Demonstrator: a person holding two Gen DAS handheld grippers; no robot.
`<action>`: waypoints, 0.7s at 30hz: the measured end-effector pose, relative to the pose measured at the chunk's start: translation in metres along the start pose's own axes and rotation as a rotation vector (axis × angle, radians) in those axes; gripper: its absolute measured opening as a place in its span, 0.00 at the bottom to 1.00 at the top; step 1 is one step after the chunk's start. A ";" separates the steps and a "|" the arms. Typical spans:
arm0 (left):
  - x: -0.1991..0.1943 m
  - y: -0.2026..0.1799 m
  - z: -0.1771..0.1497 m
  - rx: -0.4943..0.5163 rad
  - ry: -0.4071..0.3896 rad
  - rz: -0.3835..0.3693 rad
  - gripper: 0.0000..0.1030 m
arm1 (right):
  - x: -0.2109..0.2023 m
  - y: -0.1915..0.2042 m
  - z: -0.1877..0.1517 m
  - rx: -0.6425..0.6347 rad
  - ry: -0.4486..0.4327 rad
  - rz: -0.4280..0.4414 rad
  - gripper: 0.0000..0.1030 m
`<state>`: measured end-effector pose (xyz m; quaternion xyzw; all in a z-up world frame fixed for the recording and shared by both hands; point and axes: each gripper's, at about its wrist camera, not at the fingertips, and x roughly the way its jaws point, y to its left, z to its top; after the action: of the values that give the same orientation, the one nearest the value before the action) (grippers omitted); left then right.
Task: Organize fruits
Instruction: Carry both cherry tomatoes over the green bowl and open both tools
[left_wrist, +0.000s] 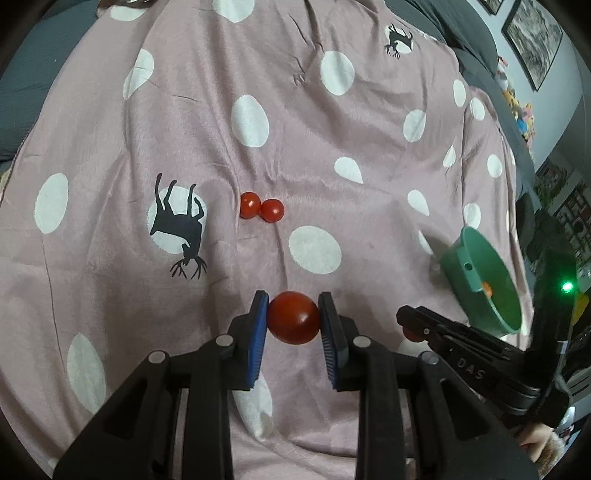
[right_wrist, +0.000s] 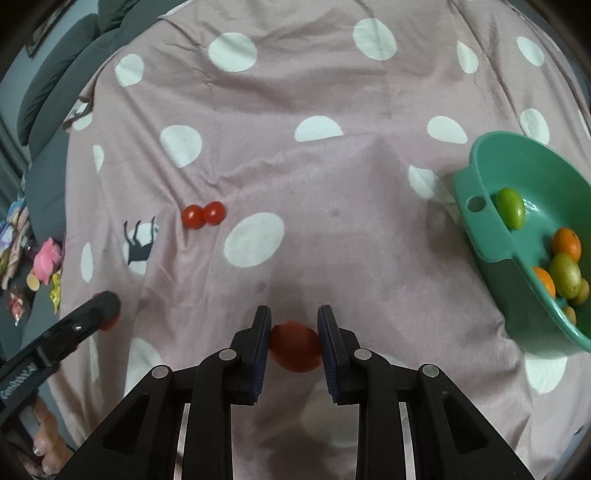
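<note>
My left gripper (left_wrist: 293, 317) is shut on a red cherry tomato (left_wrist: 293, 316), its blue pads pressing both sides. My right gripper (right_wrist: 294, 345) is shut on another red tomato (right_wrist: 294, 347) just above the pink spotted bedspread (right_wrist: 332, 184). Two more cherry tomatoes (left_wrist: 261, 209) lie touching each other on the spread ahead, the same tomato pair (right_wrist: 203, 215) showing at the left in the right wrist view. The green bowl (right_wrist: 480, 181) at the right holds a green fruit (right_wrist: 510, 207), oranges (right_wrist: 566, 243) and several other fruits. In the left wrist view, the right gripper (left_wrist: 413, 326) sits low right beside the bowl (left_wrist: 458, 266).
Dark grey pillows (right_wrist: 55, 92) line the far left edge of the bed. Toys and wrappers (right_wrist: 40, 266) lie on the floor off the left side. Framed pictures (left_wrist: 535, 40) hang on the wall beyond the bed. The left gripper's finger (right_wrist: 74, 328) reaches in from the lower left.
</note>
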<state>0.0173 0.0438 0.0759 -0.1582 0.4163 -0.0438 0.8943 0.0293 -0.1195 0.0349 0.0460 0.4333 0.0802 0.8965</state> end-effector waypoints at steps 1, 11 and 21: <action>0.001 -0.001 -0.001 0.007 0.002 0.005 0.26 | 0.003 0.001 0.005 -0.002 -0.003 0.005 0.27; 0.012 -0.010 -0.009 0.041 0.037 0.012 0.26 | -0.007 0.006 0.010 -0.014 -0.049 -0.008 0.27; 0.014 -0.021 -0.020 0.120 0.049 0.031 0.26 | -0.019 0.004 0.010 0.017 -0.074 -0.013 0.27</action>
<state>0.0123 0.0161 0.0596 -0.0969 0.4369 -0.0588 0.8923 0.0249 -0.1189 0.0562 0.0539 0.4010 0.0687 0.9119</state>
